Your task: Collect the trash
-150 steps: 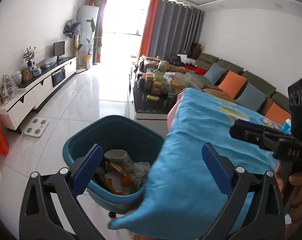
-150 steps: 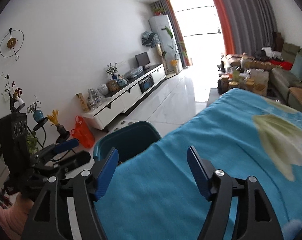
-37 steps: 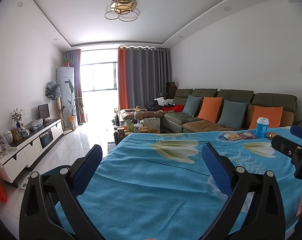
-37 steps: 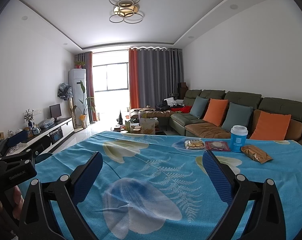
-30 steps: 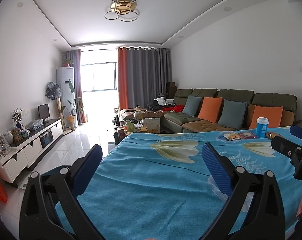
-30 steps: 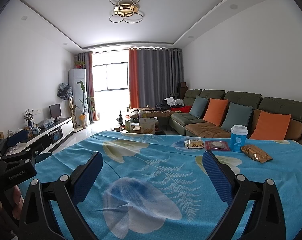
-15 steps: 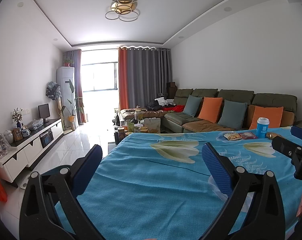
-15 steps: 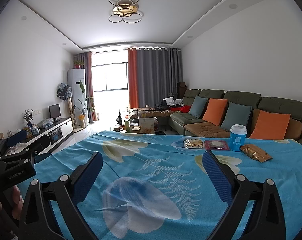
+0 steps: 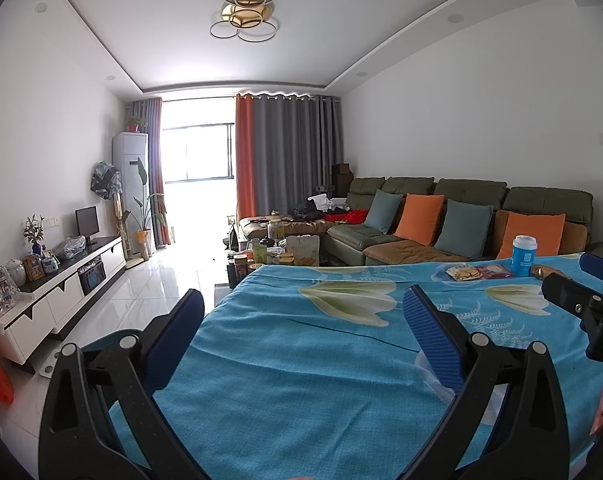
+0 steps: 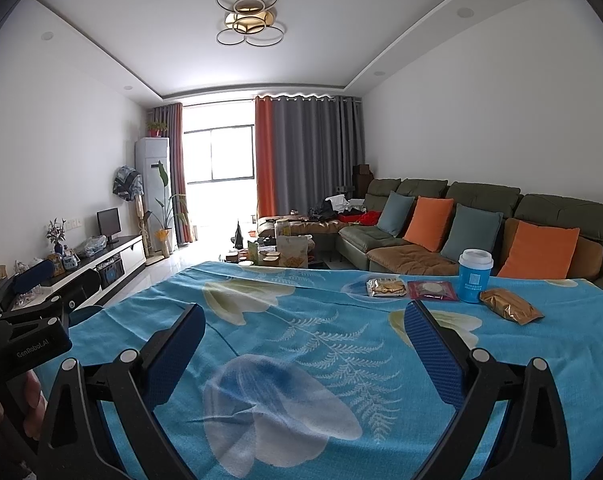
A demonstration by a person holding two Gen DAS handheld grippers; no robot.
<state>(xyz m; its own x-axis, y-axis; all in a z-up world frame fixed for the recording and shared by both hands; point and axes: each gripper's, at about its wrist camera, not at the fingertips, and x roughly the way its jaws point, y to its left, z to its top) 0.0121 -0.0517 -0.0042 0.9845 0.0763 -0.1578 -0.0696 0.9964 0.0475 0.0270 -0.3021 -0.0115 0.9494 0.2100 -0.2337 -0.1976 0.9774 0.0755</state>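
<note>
Both your grippers, left [image 9: 301, 334] and right [image 10: 301, 344], hover wide open, empty. Far right on the tablecloth [image 10: 301, 344] sit a cup [image 10: 475, 276] and three wrappers [image 10: 433, 290].

Trash sat in a loose row at the far side of the surface: a cracker packet [image 10: 385, 287], a flat red wrapper [image 10: 432, 290] right beside it, an upright blue cup [image 10: 474, 275] with a white lid, and a crinkly gold-brown packet [image 10: 509, 305].

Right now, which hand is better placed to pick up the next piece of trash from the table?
Right, probably. The right tool is open and faces the cup and wrappers ahead. The left tool, also open, sees them far off to its right, beyond the other tool.
</note>
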